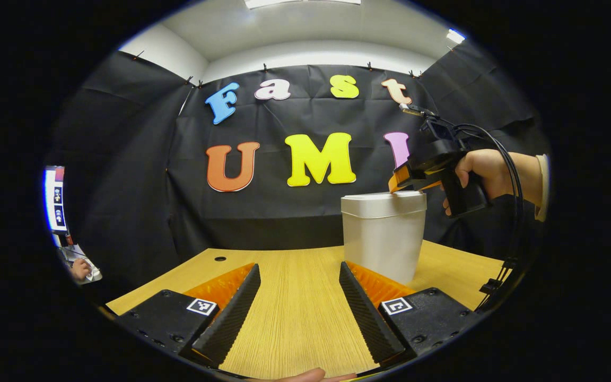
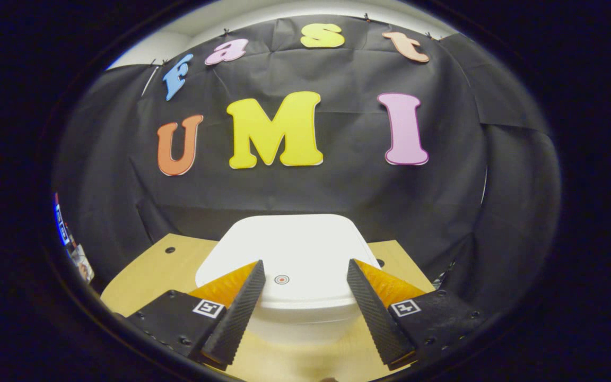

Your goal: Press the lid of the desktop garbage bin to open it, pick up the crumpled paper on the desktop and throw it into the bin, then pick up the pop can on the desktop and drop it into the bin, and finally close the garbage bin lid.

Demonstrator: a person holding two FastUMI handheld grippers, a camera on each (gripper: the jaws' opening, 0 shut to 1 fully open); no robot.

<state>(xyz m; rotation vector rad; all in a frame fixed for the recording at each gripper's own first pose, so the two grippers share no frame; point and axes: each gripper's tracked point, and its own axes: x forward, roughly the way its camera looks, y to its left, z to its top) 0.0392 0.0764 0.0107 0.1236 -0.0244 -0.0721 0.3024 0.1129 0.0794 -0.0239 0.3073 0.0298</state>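
A white desktop bin (image 1: 384,233) stands on the wooden table (image 1: 295,313), its lid (image 2: 289,254) down and flat. In the left gripper view my left gripper (image 1: 299,270) is open low over bare table, the bin just ahead to its right. Farther off there, a hand holds my right gripper (image 1: 398,183) with its tips at the bin's top. From the right gripper view, my right gripper (image 2: 305,265) is open just above the lid, its fingers either side of a small red dot (image 2: 281,279).
Black cloth walls close in behind and on both sides of the table. A small hole (image 1: 220,259) sits in the tabletop at the back left. A screen (image 1: 55,199) and another person's hand (image 1: 80,269) show at the far left.
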